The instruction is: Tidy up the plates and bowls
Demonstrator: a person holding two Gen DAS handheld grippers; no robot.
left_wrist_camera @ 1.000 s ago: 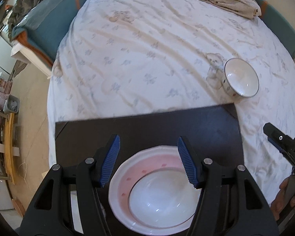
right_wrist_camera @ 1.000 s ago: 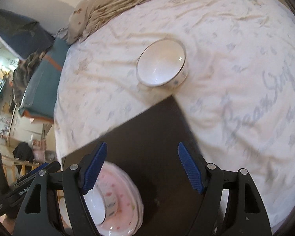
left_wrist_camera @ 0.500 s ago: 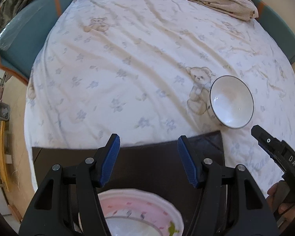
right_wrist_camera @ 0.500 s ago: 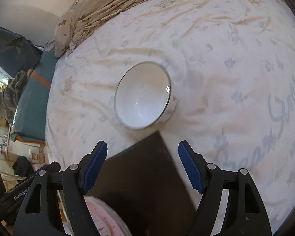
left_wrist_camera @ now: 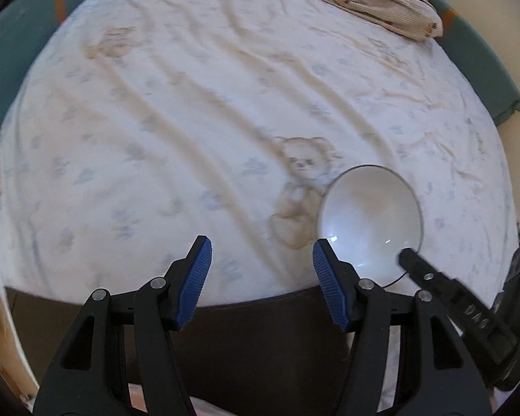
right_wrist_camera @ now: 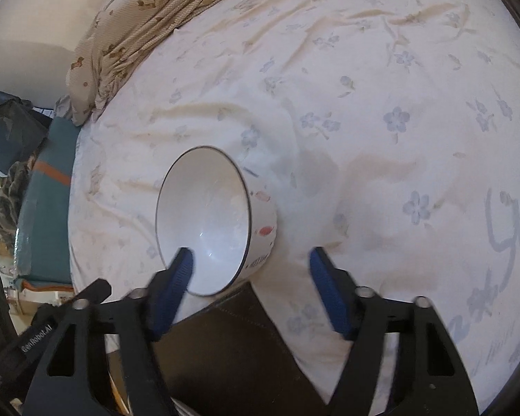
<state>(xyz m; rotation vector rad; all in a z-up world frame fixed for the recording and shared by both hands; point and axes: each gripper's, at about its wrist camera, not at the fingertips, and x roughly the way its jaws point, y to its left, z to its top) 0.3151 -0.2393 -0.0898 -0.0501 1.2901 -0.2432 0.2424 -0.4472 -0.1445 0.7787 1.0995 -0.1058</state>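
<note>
A white bowl [right_wrist_camera: 208, 218] with a thin dark rim and small red marks on its side sits on the bedsheet just past the dark board [right_wrist_camera: 232, 343]. My right gripper [right_wrist_camera: 251, 270] is open, its left finger at the bowl's near rim, the right finger out to the bowl's right. In the left wrist view the same bowl [left_wrist_camera: 371, 222] lies to the right of my open, empty left gripper [left_wrist_camera: 260, 267], and the right gripper's finger [left_wrist_camera: 433, 277] reaches its near edge. The pink plate is nearly out of view at the bottom.
A white flowered sheet with a bear print [left_wrist_camera: 301, 187] covers the bed. A rumpled beige blanket [right_wrist_camera: 138, 20] lies at the far side. Teal mattress edges [left_wrist_camera: 475, 62] show at the sides. The dark board [left_wrist_camera: 260, 339] lies under both grippers.
Both grippers moved forward over the bed, off the pink plate and bowl. The right gripper closed in on the white bowl and its left finger now reaches the bowl's rim.
</note>
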